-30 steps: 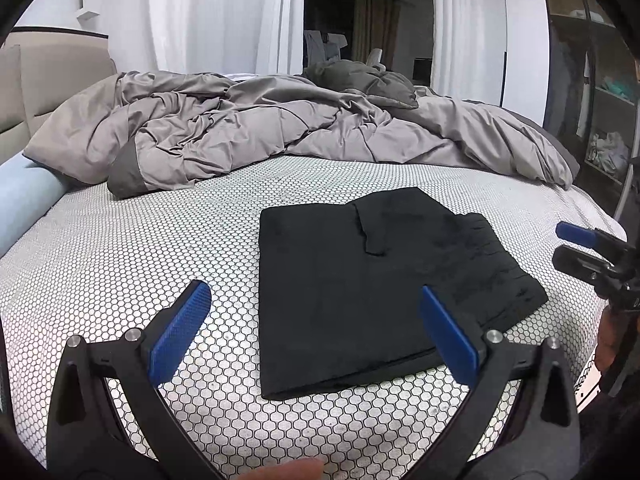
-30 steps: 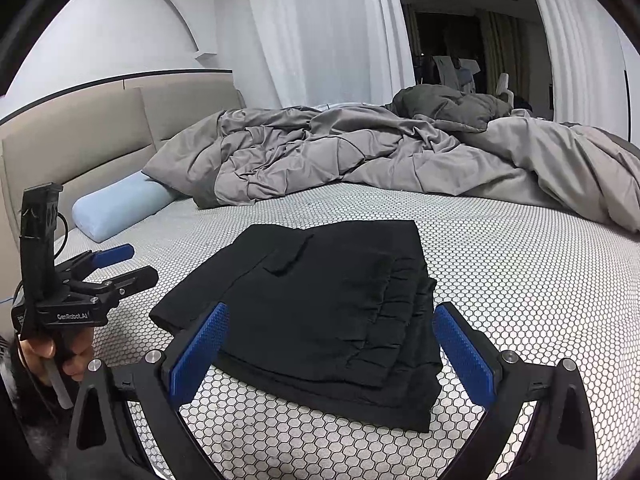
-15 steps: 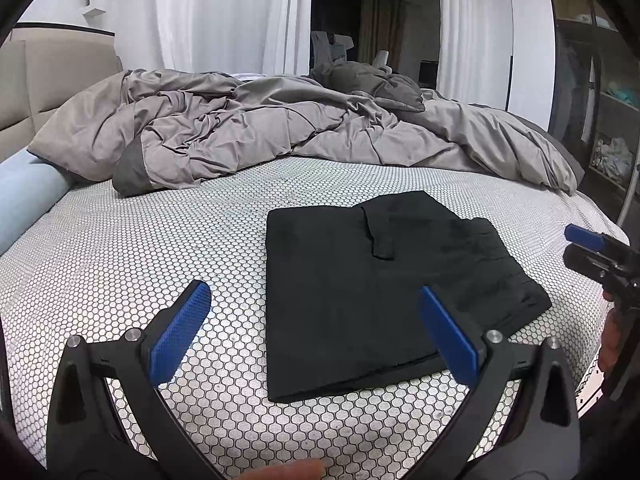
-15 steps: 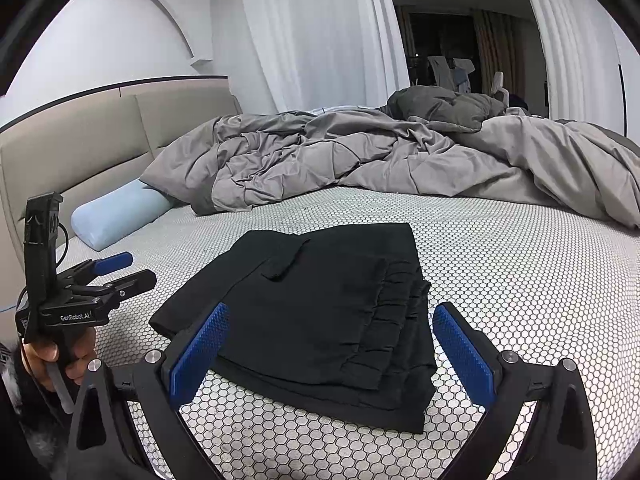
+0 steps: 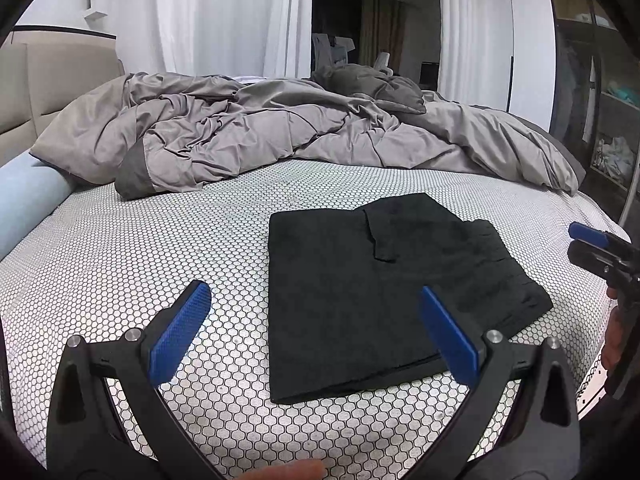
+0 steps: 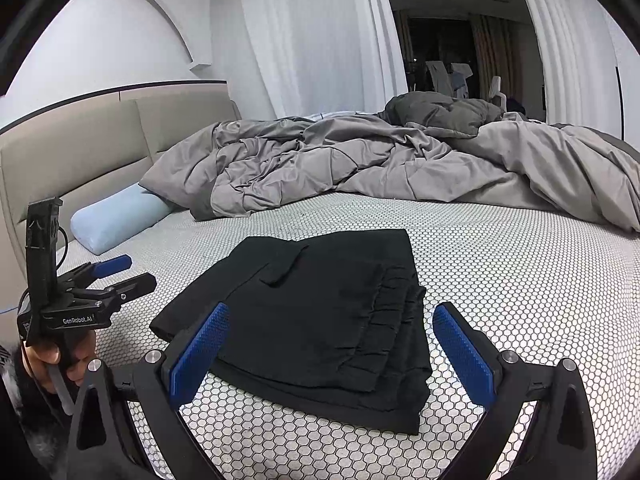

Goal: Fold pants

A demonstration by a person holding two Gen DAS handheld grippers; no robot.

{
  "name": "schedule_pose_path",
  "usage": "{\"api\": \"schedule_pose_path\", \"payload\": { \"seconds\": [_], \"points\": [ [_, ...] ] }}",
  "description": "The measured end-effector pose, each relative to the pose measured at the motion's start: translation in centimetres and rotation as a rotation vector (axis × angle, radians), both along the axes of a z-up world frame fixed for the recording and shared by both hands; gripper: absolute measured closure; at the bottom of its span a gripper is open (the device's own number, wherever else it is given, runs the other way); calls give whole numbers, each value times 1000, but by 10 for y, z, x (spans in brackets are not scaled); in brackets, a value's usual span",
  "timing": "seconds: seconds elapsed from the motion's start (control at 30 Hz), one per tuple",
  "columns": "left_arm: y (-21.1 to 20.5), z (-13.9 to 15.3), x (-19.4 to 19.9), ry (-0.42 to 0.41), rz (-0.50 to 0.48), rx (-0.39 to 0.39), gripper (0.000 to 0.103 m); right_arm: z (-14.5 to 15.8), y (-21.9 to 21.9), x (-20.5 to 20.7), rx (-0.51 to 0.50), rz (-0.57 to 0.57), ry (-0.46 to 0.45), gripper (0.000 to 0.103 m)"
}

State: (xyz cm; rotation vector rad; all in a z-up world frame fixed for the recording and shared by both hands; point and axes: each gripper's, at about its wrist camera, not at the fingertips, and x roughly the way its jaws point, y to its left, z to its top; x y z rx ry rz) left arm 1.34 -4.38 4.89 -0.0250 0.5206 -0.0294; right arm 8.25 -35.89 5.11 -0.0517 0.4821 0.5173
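Black pants (image 5: 384, 288) lie folded into a flat rectangle on the hexagon-patterned bedsheet (image 5: 140, 264). In the right wrist view the pants (image 6: 320, 320) show a gathered waistband on the right side. My left gripper (image 5: 316, 336) hovers open above the near edge of the pants, nothing between its blue pads. My right gripper (image 6: 332, 352) is also open, held over the near corner of the stack. Each gripper shows in the other's view: the right gripper (image 5: 596, 248) at the far right, the left gripper (image 6: 116, 272) at the far left in a hand.
A rumpled grey duvet (image 5: 280, 136) covers the far half of the bed. A pale blue bolster pillow (image 6: 120, 220) lies by the beige headboard (image 6: 80, 140). White curtains (image 6: 312, 40) hang behind, and open shelves (image 5: 612, 120) stand at the right.
Both grippers have drawn back and up slightly from the pants, which lie still. Both stay open.
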Motion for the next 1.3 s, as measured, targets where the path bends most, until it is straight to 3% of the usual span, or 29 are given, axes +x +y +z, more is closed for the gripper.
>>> {"api": "schedule_pose_path", "payload": {
  "seconds": [1.3],
  "points": [
    [-10,11,-7,-22,30,5,1,6,-4,-3,3,-12,-11,0]
  ]
}}
